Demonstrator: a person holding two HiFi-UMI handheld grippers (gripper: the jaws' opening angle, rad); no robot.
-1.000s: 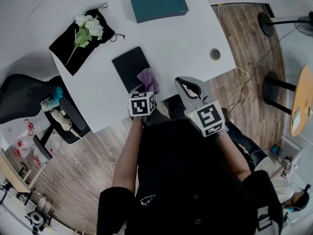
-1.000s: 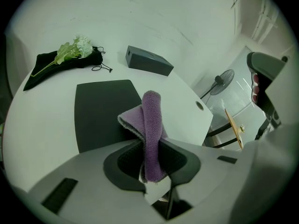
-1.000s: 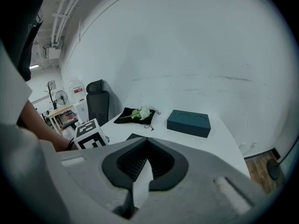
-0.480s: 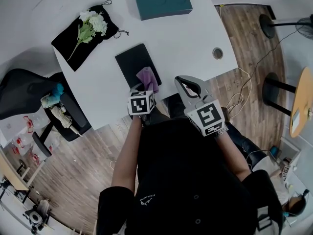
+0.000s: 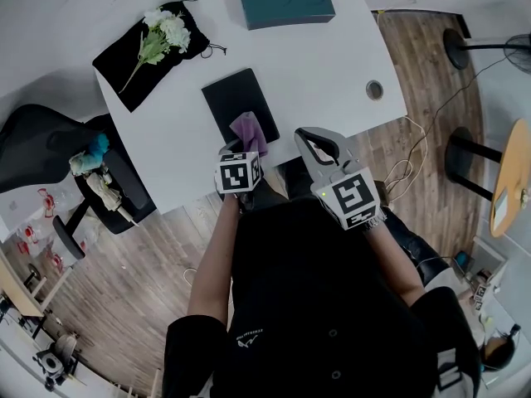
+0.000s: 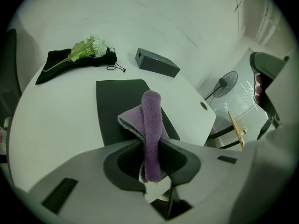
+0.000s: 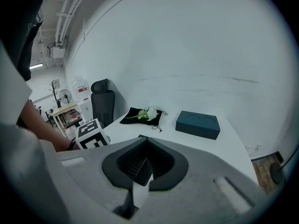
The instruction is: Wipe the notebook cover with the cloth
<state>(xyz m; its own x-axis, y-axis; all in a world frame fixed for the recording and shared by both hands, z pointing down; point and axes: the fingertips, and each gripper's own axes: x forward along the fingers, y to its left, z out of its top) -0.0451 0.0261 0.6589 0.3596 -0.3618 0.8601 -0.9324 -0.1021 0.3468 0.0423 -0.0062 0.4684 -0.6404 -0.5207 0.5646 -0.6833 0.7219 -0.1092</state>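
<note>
Two grippers are held side by side at the near edge of the desk (image 5: 332, 56), with the forearms reaching forward from the person's torso.

Left gripper (image 6: 152, 160): jaws clamped on a purple cloth (image 6: 150, 120), which stands up out of them as a folded roll. Just ahead of this gripper the cloth overlaps the near right corner of the black notebook (image 5: 232, 99), which lies flat. Contact between cloth and cover cannot be confirmed.

Right gripper (image 7: 142, 167): jaws closed together with nothing between them. It is held level to the right of the left gripper, clear of the notebook.

Clearance: bare desk surface lies on both sides of the notebook and beyond it. Farther ahead stands a teal box (image 5: 286, 1). Ahead-left lies a black pouch (image 5: 124, 69) carrying white flowers (image 5: 166, 31).

Only the head view shows a round cable hole (image 5: 374, 89) ahead-right of the right gripper and an office chair (image 5: 41, 156) off the desk's left side. Only the right gripper view shows the white wall (image 7: 187, 55) beyond the desk.
</note>
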